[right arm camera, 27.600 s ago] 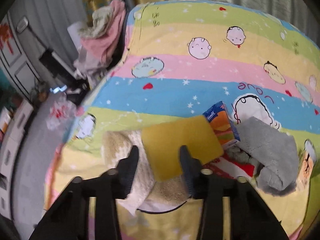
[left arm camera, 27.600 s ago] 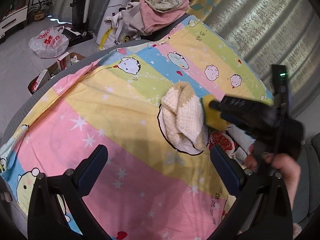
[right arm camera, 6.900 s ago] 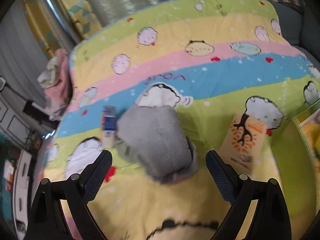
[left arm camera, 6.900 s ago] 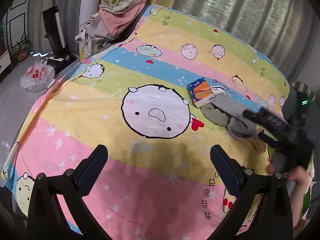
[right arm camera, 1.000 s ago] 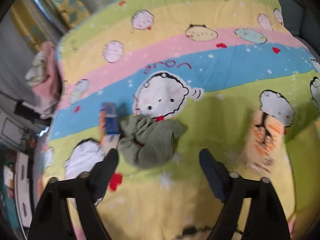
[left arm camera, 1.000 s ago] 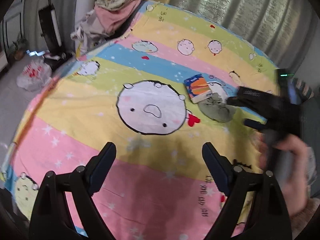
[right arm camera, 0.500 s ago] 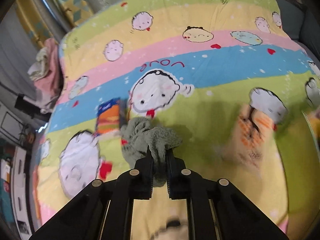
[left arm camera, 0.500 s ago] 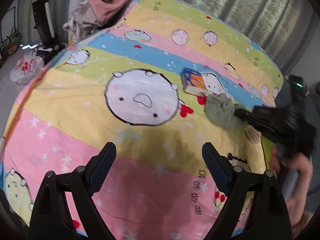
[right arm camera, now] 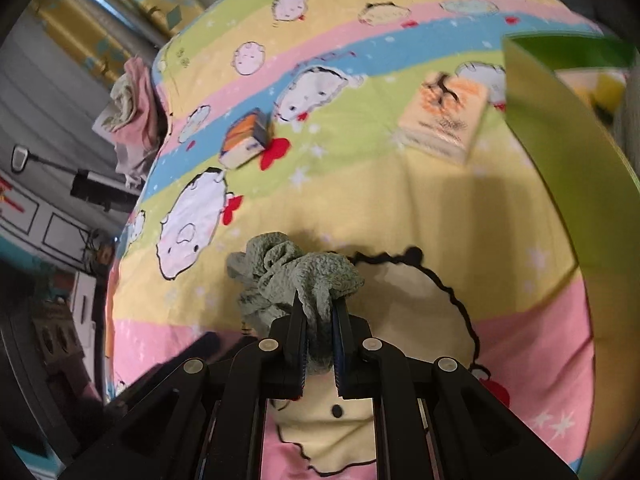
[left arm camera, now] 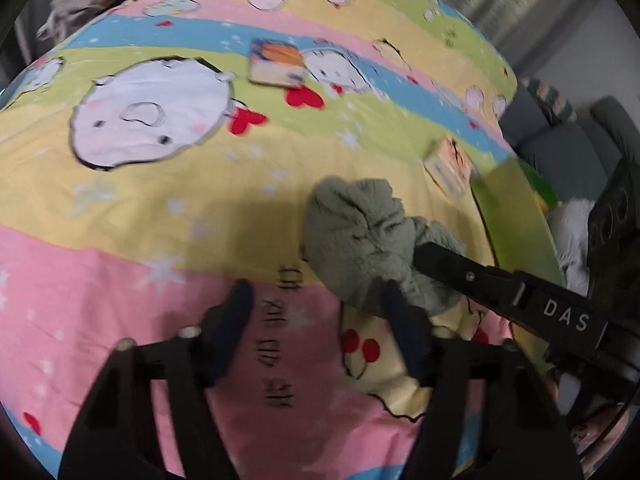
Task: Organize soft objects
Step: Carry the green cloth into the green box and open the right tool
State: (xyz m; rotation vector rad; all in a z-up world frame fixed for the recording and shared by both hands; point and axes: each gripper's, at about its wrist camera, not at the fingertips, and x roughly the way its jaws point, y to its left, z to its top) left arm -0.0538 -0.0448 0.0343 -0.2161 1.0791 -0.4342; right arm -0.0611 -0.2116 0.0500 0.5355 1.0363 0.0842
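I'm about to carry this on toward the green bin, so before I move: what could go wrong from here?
1. The right gripper pinches only one fold of the green cloth; the bunched rest hangs loose and could drag on the bedsheet or slip out.
2. The left gripper is closing with nothing between its fingers, close beside the cloth; it might snag it.
3. The tissue packet lies beside the green bin and could get knocked.

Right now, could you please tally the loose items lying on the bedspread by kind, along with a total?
Green-grey cloths: 1, the green-grey cloth, pinched in the right gripper.
Tissue packs: 2, the blue-and-orange pack and the beige pack with the orange tree print.
Green containers: 1, the green bin at the bed's edge.
Total: 4.
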